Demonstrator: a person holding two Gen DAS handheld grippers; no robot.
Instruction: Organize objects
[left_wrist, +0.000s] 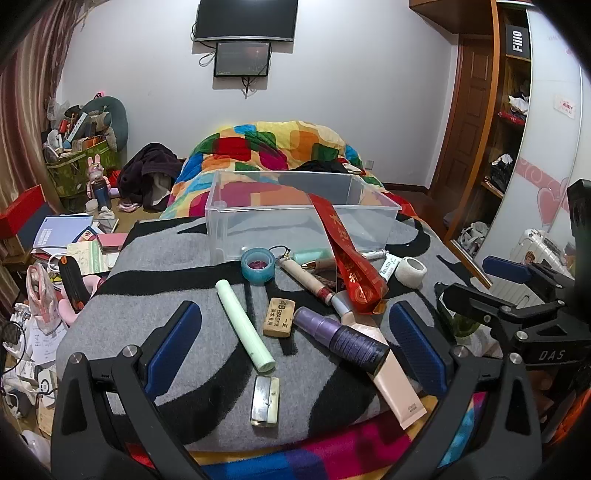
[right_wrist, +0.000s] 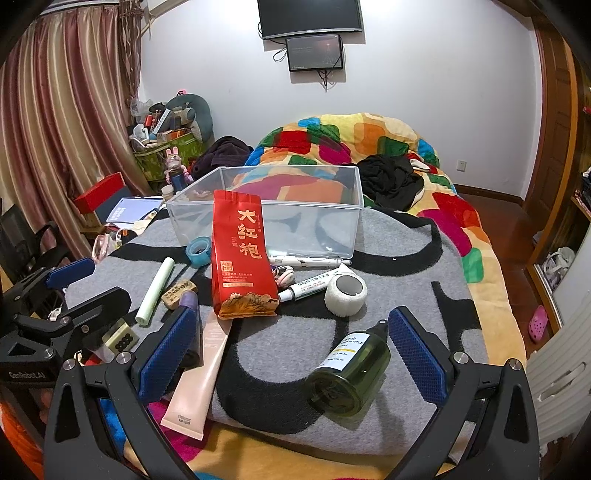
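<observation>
both wide open: left gripper (left_wrist: 295, 345) over purple bottle (left_wrist: 341, 339), right gripper (right_wrist: 293, 354) near green bottle (right_wrist: 349, 373), before clear bin (right_wrist: 266, 206).

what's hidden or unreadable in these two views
- Purple spray bottle: right wrist view, mostly behind the right gripper's near finger.
- Green bottle: left wrist view, mostly behind the other gripper.
- White ointment tube: print too small to read.
- Pens: left ends behind the red tea bag.

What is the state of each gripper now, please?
Left gripper: open, holding nothing.
Right gripper: open, holding nothing; green bottle lies between its fingers.
</observation>
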